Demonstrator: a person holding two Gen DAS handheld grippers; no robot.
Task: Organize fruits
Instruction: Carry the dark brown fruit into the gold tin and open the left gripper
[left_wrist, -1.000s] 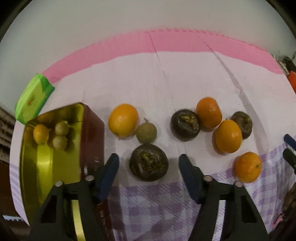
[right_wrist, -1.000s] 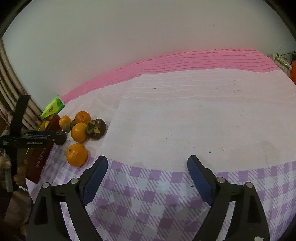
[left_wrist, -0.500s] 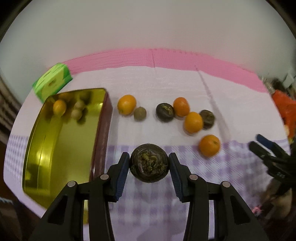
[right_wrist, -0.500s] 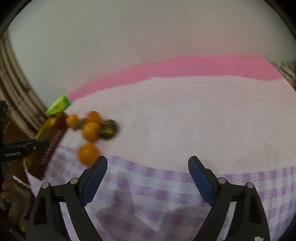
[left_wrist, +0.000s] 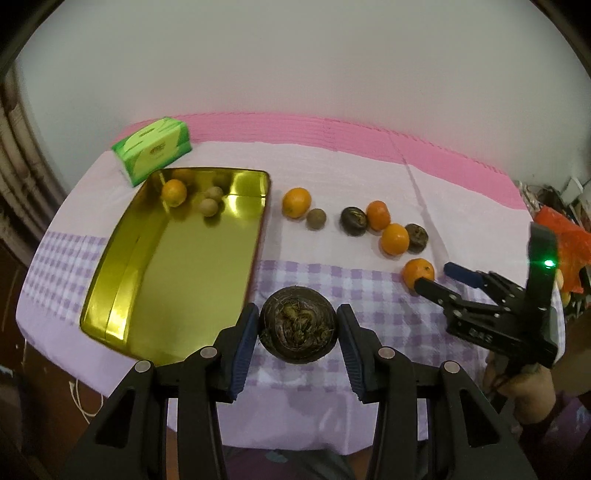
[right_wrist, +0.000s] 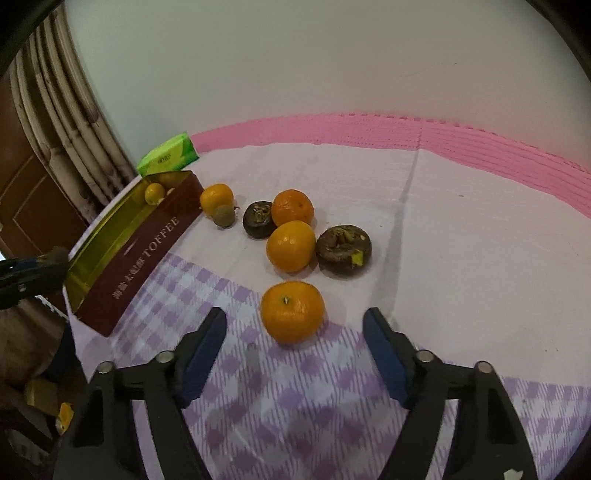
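My left gripper (left_wrist: 298, 326) is shut on a dark brown fruit (left_wrist: 297, 328) and holds it above the checked cloth, just right of the gold tin (left_wrist: 166, 277). In the tin lie a small orange (left_wrist: 174, 192) and two small brown fruits (left_wrist: 209, 202). In the right wrist view my right gripper (right_wrist: 294, 319) is closing, with the nearest orange (right_wrist: 292, 311) between its fingertips and the pads clear of it. Behind it lie more oranges (right_wrist: 290, 245) and dark fruits (right_wrist: 343, 248). The tin's red TOFFEE wall (right_wrist: 147, 251) stands to the left.
A green tissue box (left_wrist: 153, 149) stands behind the tin's far corner. An orange (left_wrist: 296, 202) and a small brown fruit (left_wrist: 316, 218) lie just right of the tin. A pink mat (left_wrist: 332, 129) borders the wall. Red and orange clutter (left_wrist: 565, 236) sits off the table's right end.
My left gripper shut on the dark brown fruit, lifted it and drew back. My right gripper swung left to the fruit cluster, and its jaws narrowed around the nearest orange.
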